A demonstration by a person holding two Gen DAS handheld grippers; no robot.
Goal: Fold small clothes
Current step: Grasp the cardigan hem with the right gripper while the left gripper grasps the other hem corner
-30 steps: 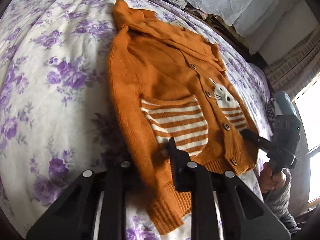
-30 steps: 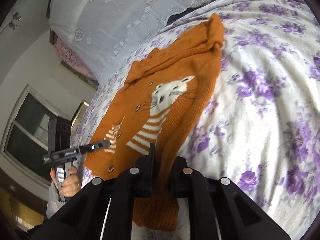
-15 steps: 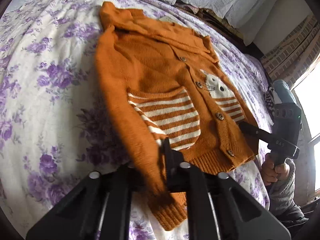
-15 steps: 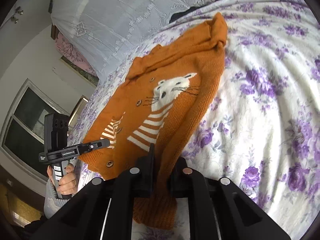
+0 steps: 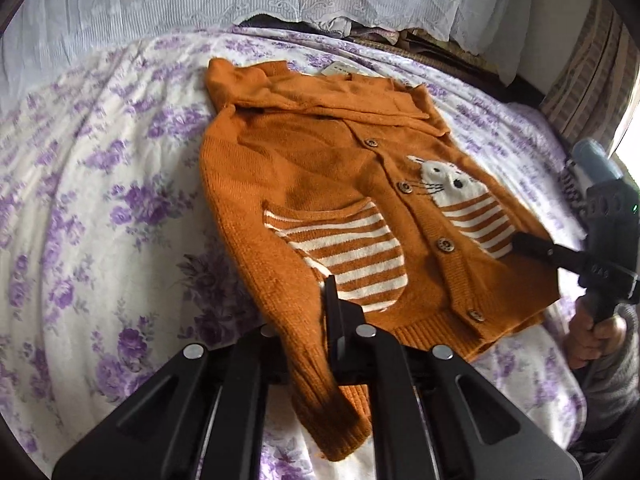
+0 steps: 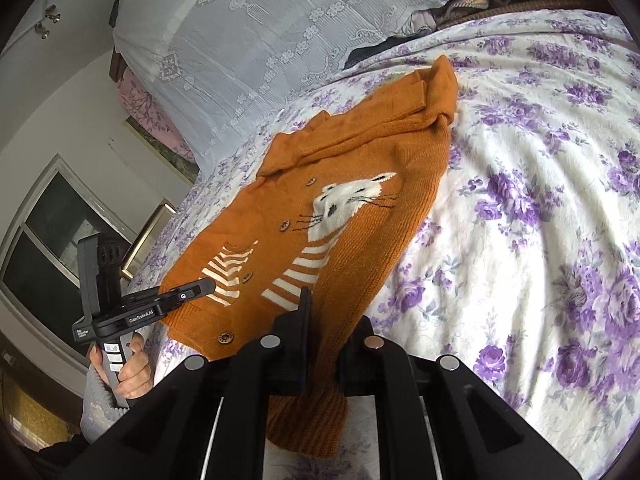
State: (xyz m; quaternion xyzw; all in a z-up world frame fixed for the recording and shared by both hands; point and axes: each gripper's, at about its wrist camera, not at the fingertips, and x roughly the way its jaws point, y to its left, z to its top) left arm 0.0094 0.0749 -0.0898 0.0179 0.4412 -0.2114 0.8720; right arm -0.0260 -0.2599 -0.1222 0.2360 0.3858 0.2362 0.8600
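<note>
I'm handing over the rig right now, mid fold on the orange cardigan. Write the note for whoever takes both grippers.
Left gripper: shut on the cardigan's left sleeve, near the cuff.
Right gripper: shut on the right sleeve, also near the cuff.
Orange cardigan: front up and buttoned on the floral bedspread, collar at the far end.
Done: both sleeves gripped.
Left: probably fold the sleeves in across the front, then fold the body.

Sleeve cuff (image 6: 308, 420) partly behind tongs (right), window (image 5: 628, 148) cropped

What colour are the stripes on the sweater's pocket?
White and orange stripes on the pocket of the orange cardigan, clearest in the left wrist view.
</note>
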